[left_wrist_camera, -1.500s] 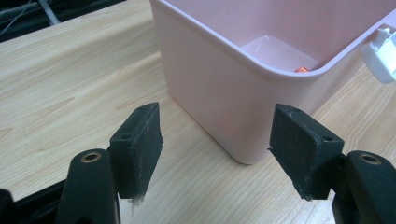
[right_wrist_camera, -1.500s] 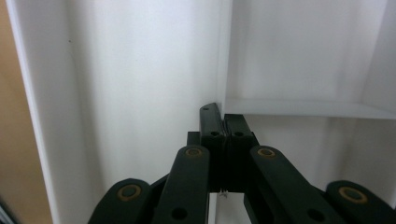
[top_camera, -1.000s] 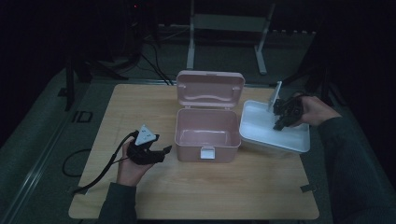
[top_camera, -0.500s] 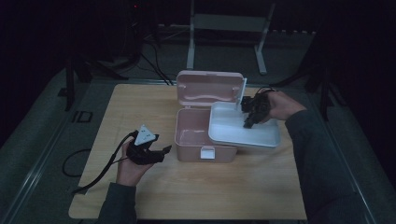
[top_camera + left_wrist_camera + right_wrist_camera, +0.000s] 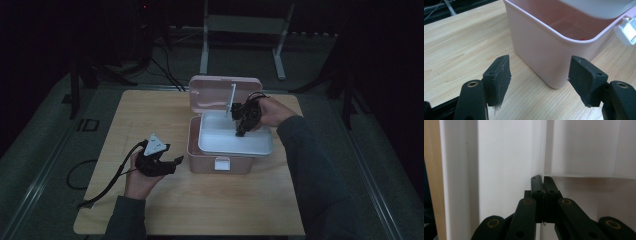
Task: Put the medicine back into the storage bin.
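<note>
The white tray [image 5: 235, 142] sits over the open pink box [image 5: 220, 162], carried by the right gripper [image 5: 241, 131], whose jaws are pinched tight on a thin upright divider inside the tray, as the right gripper view shows [image 5: 541, 157]. From the high view the tray covers most of the box mouth but looks shifted toward the right and front, its rim overhanging the box wall rather than lying flush inside it. In the left gripper view the tray's edge [image 5: 599, 8] hangs above the box rim [image 5: 564, 37] with a gap beneath, so it appears not seated yet.

My reading: the carry to the box is nearly finished; what is left is to line the tray up with the opening, lower it until it rests in place, let go of the divider, and then probably swing down the lid [image 5: 225, 90], which stands upright behind the box. The white latch [image 5: 222, 163] at the front hangs free.

The left gripper [image 5: 167, 165] rests on the tabletop [image 5: 150, 110] just left of the box, jaws wide apart and holding nothing, pointed at the box's near corner. It could steady the box while the tray goes in.
</note>
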### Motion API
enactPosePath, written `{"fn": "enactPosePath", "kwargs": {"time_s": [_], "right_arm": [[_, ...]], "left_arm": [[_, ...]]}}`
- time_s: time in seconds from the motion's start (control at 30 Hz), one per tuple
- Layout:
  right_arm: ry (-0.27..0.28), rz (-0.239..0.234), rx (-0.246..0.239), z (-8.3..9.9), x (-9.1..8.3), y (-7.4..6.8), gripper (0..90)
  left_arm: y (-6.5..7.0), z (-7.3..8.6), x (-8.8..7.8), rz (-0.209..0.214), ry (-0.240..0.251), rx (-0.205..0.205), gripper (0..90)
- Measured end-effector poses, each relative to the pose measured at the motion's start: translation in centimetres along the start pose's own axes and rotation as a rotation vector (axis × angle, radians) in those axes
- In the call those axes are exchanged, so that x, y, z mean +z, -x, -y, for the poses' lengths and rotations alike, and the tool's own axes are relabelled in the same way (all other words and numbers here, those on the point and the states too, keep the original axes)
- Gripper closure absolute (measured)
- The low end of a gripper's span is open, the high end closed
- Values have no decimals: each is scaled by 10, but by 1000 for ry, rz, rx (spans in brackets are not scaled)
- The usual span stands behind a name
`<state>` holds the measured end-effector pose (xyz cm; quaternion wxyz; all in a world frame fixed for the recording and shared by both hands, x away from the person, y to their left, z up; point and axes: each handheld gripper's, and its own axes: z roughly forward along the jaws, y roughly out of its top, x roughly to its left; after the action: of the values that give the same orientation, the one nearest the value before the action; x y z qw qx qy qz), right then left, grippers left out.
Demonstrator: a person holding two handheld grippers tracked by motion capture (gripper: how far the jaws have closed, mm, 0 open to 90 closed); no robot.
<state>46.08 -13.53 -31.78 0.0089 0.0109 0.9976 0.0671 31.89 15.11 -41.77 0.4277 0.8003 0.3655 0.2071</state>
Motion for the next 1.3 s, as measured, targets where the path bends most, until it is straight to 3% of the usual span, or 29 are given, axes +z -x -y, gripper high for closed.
{"fn": "enactPosePath", "kwargs": {"time_s": [0.6,1.3], "right_arm": [[-7,-3,-20,-25,23,6,894],[85,20,-32,-17,9,3,896]], "left_arm": [[1,0,2,5,-4,-3,338],[2,1,4,8,-7,-5,338]]}}
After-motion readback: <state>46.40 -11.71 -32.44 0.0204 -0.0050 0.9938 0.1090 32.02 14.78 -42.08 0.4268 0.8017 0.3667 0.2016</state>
